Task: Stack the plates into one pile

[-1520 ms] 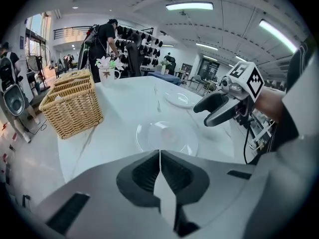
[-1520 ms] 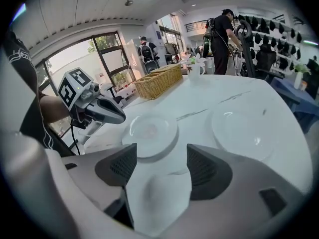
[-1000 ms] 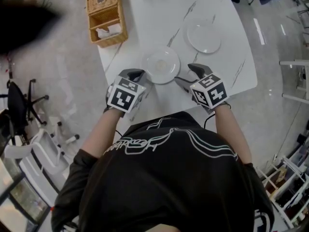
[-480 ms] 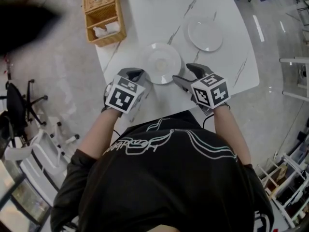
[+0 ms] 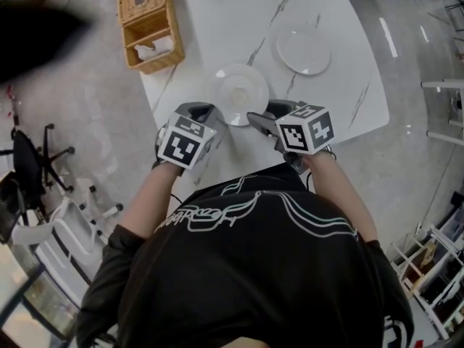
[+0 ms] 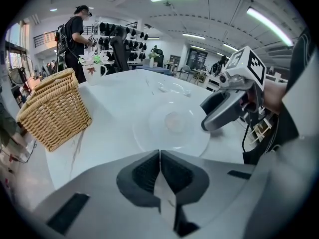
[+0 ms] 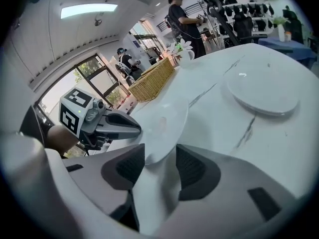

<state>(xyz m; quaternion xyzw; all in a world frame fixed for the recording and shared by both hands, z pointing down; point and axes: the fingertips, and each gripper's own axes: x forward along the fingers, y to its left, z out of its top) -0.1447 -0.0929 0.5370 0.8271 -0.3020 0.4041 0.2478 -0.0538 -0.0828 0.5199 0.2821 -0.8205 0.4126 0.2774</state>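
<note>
Head view: wicker basket (image 5: pixel 148 24) at table (image 5: pixel 217 13) edge, white paper (image 5: pixel 145 49) in one compartment. Right gripper (image 5: pixel 262 116) tilted down, jaws just closing, near plate (image 5: pixel 239 93) rim between them, not yet pinched. Left gripper (image 5: pixel 206 114) beside it, jaws together, empty; far plate (image 5: pixel 303 49) well apart.

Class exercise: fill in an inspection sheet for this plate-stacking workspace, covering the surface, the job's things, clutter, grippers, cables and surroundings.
Surface: white marbled table; no spills seen.
Job's things: near plate and far plate lie apart, not yet stacked.
Clutter: wicker basket at the table's left edge.
Grippers: left gripper shut, nothing between its jaws; right gripper has just been closing, near plate's rim between its jaws, not yet gripped.
Cables: black cable hanging by the right gripper.
Surroundings: office chair on the floor; a person standing in the background.
</note>
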